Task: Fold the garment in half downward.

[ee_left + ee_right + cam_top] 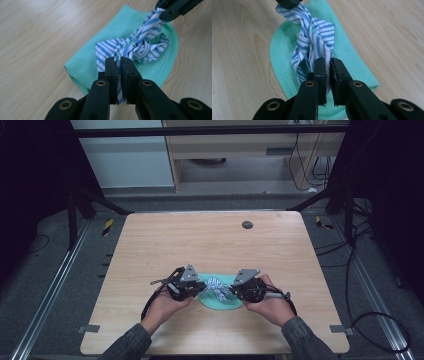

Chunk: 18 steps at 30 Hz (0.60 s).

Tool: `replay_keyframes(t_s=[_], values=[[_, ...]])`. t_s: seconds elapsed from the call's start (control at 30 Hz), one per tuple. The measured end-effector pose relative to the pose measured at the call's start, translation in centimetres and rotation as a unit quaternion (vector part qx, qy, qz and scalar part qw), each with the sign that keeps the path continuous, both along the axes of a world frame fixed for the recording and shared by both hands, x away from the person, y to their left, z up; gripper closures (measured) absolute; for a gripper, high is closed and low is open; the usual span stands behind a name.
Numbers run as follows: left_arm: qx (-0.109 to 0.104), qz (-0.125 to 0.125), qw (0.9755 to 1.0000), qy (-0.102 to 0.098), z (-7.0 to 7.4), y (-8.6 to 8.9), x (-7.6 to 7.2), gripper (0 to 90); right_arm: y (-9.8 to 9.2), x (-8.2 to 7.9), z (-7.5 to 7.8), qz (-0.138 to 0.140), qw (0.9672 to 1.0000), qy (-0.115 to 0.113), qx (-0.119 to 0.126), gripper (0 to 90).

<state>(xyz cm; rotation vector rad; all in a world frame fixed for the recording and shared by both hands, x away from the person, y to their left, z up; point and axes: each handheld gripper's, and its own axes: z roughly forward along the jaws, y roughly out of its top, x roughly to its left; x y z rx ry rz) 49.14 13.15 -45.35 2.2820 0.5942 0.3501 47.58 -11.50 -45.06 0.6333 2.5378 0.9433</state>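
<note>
Where the green cloth [219,301] lies on the tabletop [210,240], near its front edge, a blue-and-white striped cloth [218,288] rests on top of it, twisted into what looks like a knot at the middle. At the green cloth's left side, the left gripper [119,65] has its jaws pressed together on one end of the striped cloth. At the green cloth's right side, the right gripper [328,65] is likewise clamped on the opposite end. From the high view, both grippers and the person's hands cover much of the green cloth's edges, and the knot is too small to make out. Each gripped end disappears between the jaws, so its extent cannot be told.
</note>
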Motion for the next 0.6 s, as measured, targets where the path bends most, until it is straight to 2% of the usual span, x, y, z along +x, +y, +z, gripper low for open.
replay_keyframes(t_s=[0.3, 0.6], values=[[-0.004, -0.002, 1.0000, 0.001, -0.5, 0.3, -0.6, 84.3, 0.1, -0.6, -0.3, 0.004, 1.0000, 0.000, -0.001, 83.4], [0.000, -0.014, 0.9999, 0.004, -0.9, 0.3, -1.4, 85.5, -0.1, -1.6, -0.8, 0.010, 0.9999, 0.003, -0.005, 83.1]])
